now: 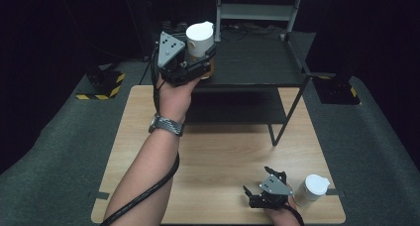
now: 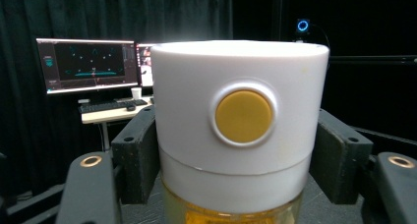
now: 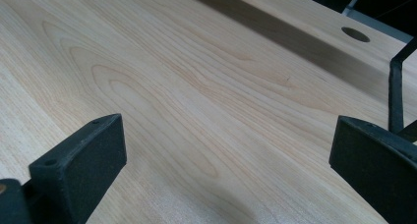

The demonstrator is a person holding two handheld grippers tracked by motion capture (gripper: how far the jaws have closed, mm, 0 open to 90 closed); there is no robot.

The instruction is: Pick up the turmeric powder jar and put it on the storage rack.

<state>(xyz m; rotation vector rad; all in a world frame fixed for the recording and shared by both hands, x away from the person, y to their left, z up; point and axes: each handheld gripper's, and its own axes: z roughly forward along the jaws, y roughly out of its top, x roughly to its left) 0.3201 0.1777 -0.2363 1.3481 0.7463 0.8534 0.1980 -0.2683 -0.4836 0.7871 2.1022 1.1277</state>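
The left gripper (image 1: 202, 62) pinches a white-capped jar (image 1: 200, 40) above the black shelf's (image 1: 257, 62) top tier, apparently mid-placement; next likely comes a level set-down and release. The right gripper (image 1: 260, 192), jaws spread and empty, rests on the wooden table (image 1: 223, 151) beside a second jar (image 1: 313, 187).

We've got a jar (image 1: 200, 45) w/ a tall white lid (image 2: 241, 111) and clear amber-yellow lower body, upright, raised at the front-left edge of the black shelf (image 1: 257, 62). The lid has a round yellow button (image 2: 244, 117) on its side. It's clamped at lid level between our left claw (image 1: 198, 62) pads.
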